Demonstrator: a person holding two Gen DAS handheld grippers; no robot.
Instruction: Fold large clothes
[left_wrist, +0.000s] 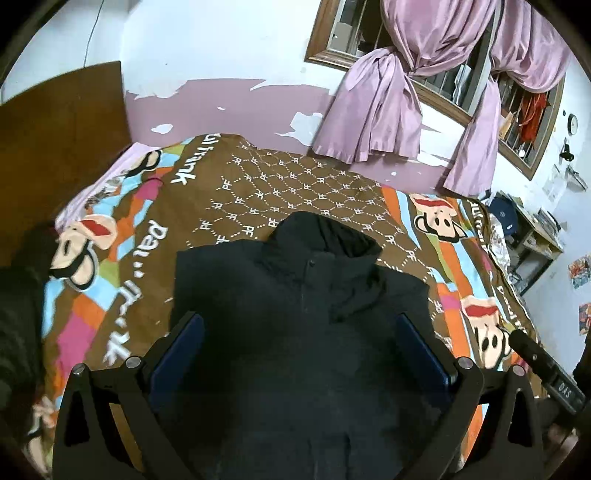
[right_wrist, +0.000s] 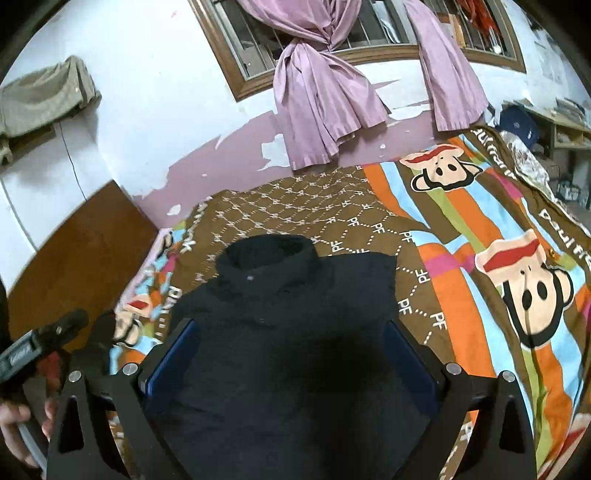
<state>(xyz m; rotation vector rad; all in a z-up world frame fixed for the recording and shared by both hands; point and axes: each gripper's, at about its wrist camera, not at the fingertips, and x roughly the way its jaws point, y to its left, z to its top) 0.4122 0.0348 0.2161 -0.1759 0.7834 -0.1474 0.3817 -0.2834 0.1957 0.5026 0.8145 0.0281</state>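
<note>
While both grippers gape, jacket (left_wrist: 295, 314) flat

Black jacket (left_wrist: 295, 325) on a brown, orange-and-blue striped monkey-print blanket (left_wrist: 280, 184); lilac curtains (left_wrist: 373, 110).

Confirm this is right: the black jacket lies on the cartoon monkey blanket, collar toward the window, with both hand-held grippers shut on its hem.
One part is wrong: neither tool is shut. The left hand-held gripper and the right hand-held gripper are both open, blue pads spread wide above the black jacket, as each wrist view shows. The rest holds: the jacket lies on the monkey blanket, collar toward the window.
</note>
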